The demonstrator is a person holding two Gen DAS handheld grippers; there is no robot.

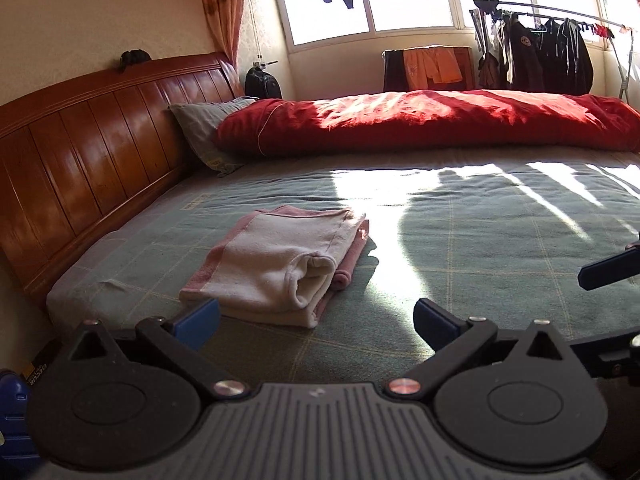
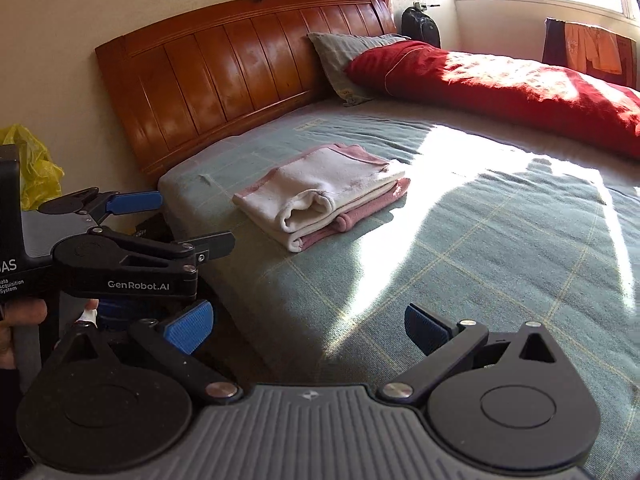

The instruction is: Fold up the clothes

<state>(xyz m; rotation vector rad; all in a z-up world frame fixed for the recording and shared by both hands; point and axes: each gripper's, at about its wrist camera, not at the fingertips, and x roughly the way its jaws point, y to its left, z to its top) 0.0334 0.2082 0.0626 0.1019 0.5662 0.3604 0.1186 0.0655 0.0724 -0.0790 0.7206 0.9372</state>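
A folded garment, white with pink trim, lies flat on the green checked bed sheet near the headboard end. The right wrist view shows the same folded garment further off. My left gripper hovers just short of it, open, nothing between its blue pads. My right gripper is open too, held above the sheet to the right of the garment. In the right wrist view, the left gripper appears side-on at the left, its fingers apart, beside the bed's corner.
A wooden headboard runs along the left. A red quilt and grey pillow lie along the far side. Beyond stands a clothes rack by the window. A yellow bag sits off the bed.
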